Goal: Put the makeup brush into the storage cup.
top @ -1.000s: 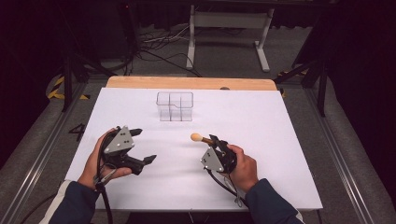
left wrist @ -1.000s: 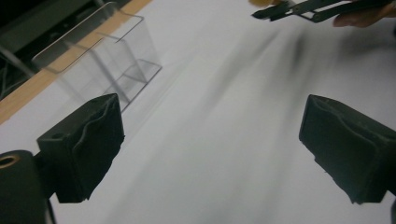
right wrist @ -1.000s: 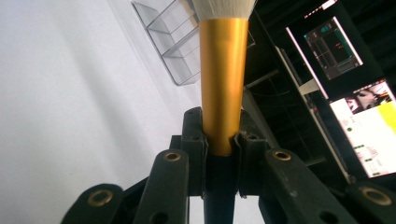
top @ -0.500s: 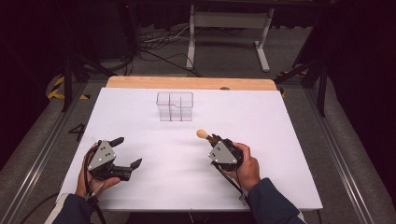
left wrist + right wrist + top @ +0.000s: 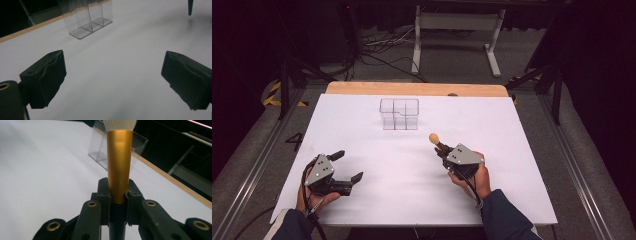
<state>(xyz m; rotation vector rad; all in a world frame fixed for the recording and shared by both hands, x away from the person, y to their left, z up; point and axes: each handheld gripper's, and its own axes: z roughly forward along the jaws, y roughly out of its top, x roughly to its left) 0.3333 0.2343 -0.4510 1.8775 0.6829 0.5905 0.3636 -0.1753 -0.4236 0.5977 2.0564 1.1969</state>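
My right gripper (image 5: 442,149) is shut on a makeup brush (image 5: 434,137) with a tan head, held right of the table's middle and pointing toward the back left. In the right gripper view the jaws (image 5: 118,195) clamp the brush's gold ferrule (image 5: 119,162), and pale bristles start at the top edge. A clear acrylic organizer (image 5: 399,114) with several compartments stands at the back middle; it also shows ahead of the brush (image 5: 100,147). My left gripper (image 5: 348,165) rests low at the front left, open, with bare white table between its pads (image 5: 47,75).
A white sheet (image 5: 512,150) covers the table, with a wooden strip (image 5: 417,89) along the far edge. Beyond it are a dark floor, cables and a white stand frame (image 5: 457,22). The organizer (image 5: 87,17) lies ahead and left in the left gripper view.
My left gripper has sunk and drawn back toward the front left corner, still open. My right gripper has carried the brush slightly right and toward the back.
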